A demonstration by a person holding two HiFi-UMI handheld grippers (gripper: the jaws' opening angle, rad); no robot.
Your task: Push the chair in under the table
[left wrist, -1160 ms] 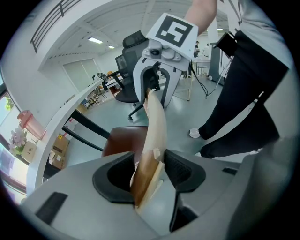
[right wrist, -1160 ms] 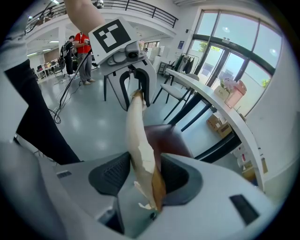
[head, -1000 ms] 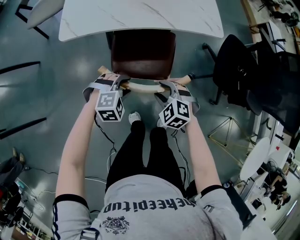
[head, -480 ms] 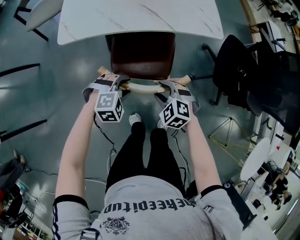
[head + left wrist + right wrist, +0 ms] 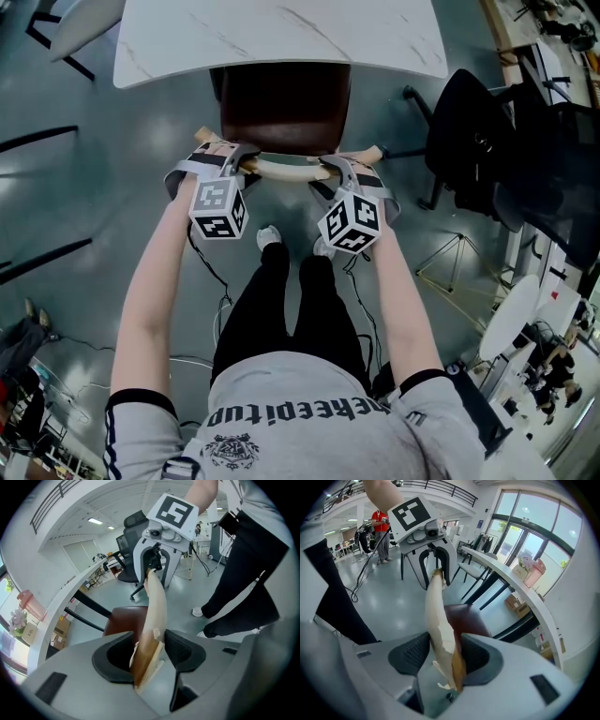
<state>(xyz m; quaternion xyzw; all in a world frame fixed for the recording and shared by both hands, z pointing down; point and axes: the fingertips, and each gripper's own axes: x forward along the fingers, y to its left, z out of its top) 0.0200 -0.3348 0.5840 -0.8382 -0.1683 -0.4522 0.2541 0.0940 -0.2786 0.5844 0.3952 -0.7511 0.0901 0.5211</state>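
The left gripper (image 5: 242, 165) is clamped on the left end of the chair's curved top rail (image 5: 286, 172). In the left gripper view its jaws press from both sides on the pale wood, whose veneer is chipped and peeling where they hold it. The marker cube of this gripper faces up toward the head camera, just nearer the person than the rail.

The chair (image 5: 286, 108) stands straight ahead of the person, its dark brown seat pointing away. The far part of the seat is tucked beneath the near edge of the table (image 5: 281, 33), a white, marbled surface. The rest of the seat and the whole rail are clear of the edge. The person's black trousers (image 5: 291, 309) and pale shoes (image 5: 269, 236) stand just behind the rail, between the two arms.

The right gripper (image 5: 330, 170) holds the right end of the same rail. In the right gripper view its jaws are closed on the wood, which is splintered at this end too, with the brown seat showing just beyond.

Farther right, apart from the table, stands a black office chair (image 5: 487, 141) on the grey floor.
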